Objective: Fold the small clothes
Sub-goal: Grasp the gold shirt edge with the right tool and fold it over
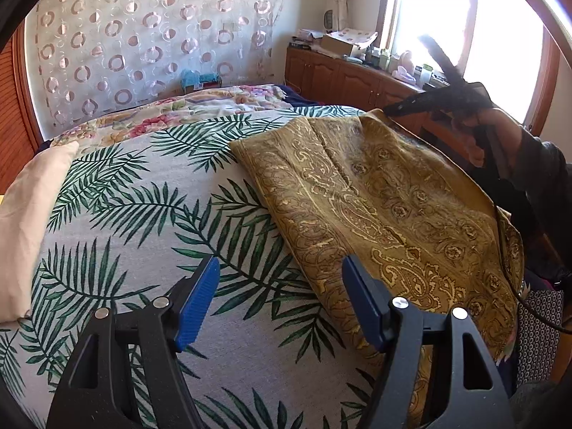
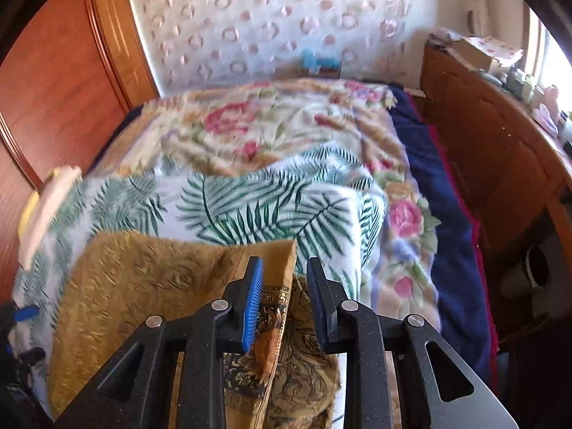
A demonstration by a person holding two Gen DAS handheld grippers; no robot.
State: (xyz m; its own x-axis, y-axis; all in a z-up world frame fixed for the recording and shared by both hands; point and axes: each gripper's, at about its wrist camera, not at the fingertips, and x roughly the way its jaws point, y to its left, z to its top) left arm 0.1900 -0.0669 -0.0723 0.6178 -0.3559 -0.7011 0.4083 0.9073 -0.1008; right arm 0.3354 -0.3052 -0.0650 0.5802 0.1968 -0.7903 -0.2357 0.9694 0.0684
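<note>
A mustard-yellow paisley cloth [image 1: 386, 207] lies spread on the palm-leaf bedspread [image 1: 143, 214], right of centre in the left wrist view. My left gripper [image 1: 280, 298] is open and empty, hovering just off the cloth's near left edge. My right gripper [image 1: 429, 103] shows in the left wrist view at the cloth's far corner. In the right wrist view the cloth [image 2: 150, 279] has a corner lifted between the blue pads of my right gripper [image 2: 284, 304]. Its jaws stand apart with a gap around the fabric.
A floral blanket [image 2: 271, 132] covers the far end of the bed. A cream pillow [image 1: 25, 228] lies at the left edge. A wooden cabinet [image 1: 343, 75] with clutter runs along the right under a bright window. A wooden headboard panel [image 2: 64, 82] stands at the left.
</note>
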